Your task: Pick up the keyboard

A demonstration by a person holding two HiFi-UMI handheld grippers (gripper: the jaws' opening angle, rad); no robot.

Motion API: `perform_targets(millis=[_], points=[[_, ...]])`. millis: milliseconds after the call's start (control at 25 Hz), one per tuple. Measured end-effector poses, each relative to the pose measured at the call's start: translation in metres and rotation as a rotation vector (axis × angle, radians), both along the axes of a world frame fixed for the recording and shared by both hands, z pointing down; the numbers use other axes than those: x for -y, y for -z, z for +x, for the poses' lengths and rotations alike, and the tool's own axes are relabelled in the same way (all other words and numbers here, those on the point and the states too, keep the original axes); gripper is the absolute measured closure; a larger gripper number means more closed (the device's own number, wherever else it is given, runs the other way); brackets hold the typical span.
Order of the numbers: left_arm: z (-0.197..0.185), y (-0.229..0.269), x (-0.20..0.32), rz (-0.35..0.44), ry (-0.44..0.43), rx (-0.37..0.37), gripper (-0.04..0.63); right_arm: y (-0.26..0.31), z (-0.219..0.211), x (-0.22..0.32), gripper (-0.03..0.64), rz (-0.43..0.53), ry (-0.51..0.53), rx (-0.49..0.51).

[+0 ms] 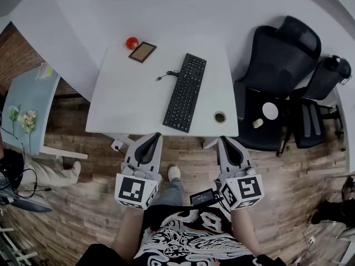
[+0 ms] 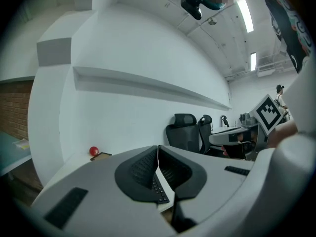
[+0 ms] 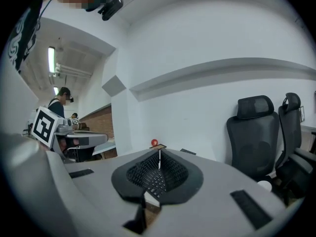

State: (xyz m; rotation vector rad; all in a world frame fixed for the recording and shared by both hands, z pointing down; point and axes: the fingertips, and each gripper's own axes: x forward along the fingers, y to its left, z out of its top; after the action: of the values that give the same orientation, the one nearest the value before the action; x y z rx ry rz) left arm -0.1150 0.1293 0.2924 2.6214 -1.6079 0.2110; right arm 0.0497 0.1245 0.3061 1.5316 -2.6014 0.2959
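A black keyboard [image 1: 186, 92] lies slantwise on the white table [image 1: 127, 98], its cable trailing to the left. Both grippers hang short of the table's near edge, over the wooden floor. My left gripper [image 1: 153, 138] is shut and empty, pointing at the table edge left of the keyboard's near end. My right gripper [image 1: 223, 142] is shut too, below the table's near right corner. In the left gripper view a strip of the keyboard [image 2: 159, 189] shows through the slit between the closed jaws. The right gripper view shows the keyboard [image 3: 156, 181] the same way.
A red ball [image 1: 132, 42] and a small brown tablet [image 1: 142, 52] sit at the table's far left. A round cable hole [image 1: 220, 117] is near the right corner. Black office chairs [image 1: 277, 82] stand to the right. A light blue table [image 1: 29, 107] stands at left.
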Motion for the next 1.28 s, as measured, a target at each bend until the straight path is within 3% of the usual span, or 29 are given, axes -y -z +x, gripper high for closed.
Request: perform_targets(millis=[160, 400, 560, 1280], points=[[-0.026, 0.0, 0.034, 0.005, 0.007, -0.009, 0.575, 0.002, -0.029, 0.032, 0.586, 0.008, 0.022, -0.043], [-0.04, -0.002, 0.074, -0.002, -0.015, -0.021, 0.574, -0.001, -0.03, 0.063, 0.586, -0.019, -0.039, -0.031], [-0.04, -0.008, 0.096, -0.013, -0.02, -0.017, 0.574, -0.004, -0.029, 0.08, 0.586, -0.009, -0.044, -0.096], [-0.02, -0.032, 0.205, -0.075, -0.032, 0.003, 0.574, -0.039, -0.012, 0.185, 0.586, -0.112, -0.033, 0.024]])
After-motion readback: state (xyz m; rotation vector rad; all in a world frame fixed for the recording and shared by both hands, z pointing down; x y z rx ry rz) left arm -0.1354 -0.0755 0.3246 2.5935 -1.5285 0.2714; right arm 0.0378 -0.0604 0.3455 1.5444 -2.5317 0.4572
